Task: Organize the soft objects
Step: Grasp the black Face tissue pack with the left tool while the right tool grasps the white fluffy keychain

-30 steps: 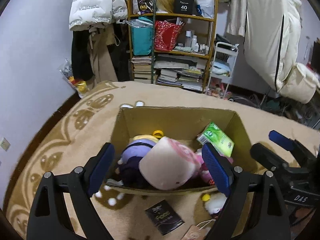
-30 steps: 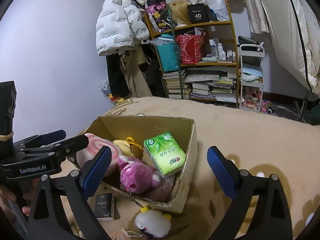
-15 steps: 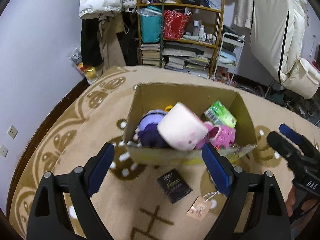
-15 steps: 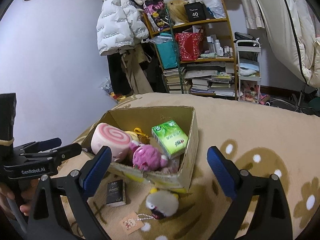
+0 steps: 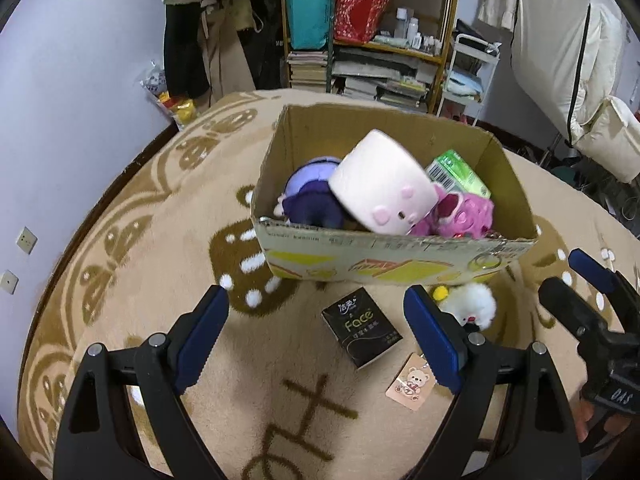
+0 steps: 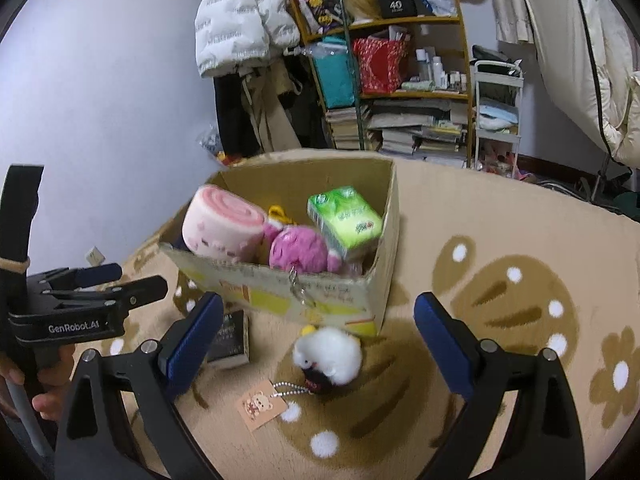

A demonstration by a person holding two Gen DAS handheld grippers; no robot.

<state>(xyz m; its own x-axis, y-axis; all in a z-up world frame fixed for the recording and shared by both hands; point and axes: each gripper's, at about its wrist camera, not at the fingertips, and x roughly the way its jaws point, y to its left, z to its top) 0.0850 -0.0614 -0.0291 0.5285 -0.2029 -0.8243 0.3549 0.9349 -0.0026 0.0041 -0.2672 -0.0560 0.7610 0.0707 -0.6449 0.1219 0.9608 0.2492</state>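
A cardboard box [image 5: 384, 268] [image 6: 320, 300] stands on the carpet. It holds a pink roll plush [image 5: 380, 188] [image 6: 222, 228], a purple plush [image 5: 308, 192], a magenta plush [image 5: 464, 216] [image 6: 298, 250] and a green tissue pack [image 5: 456, 172] [image 6: 344, 220]. A small white plush [image 5: 472, 304] [image 6: 328, 354] with a paper tag [image 5: 412, 384] [image 6: 260, 404] lies on the carpet in front of the box. A black tissue pack [image 5: 362, 332] [image 6: 228, 338] lies beside it. My left gripper [image 5: 316, 332] is open and empty. My right gripper [image 6: 316, 344] is open and empty, with the white plush between its fingers' lines.
A beige patterned carpet [image 5: 120, 240] covers the floor. A shelf [image 5: 360, 40] with books and bags stands behind the box. Coats hang at the left [image 6: 240, 20]. A white cart [image 6: 496, 108] and hanging bedding [image 5: 560, 40] stand at the right.
Both grippers have pulled back and risen from the box. The white plush, black pack and tag now show fully in front of it. Both grippers stay open.
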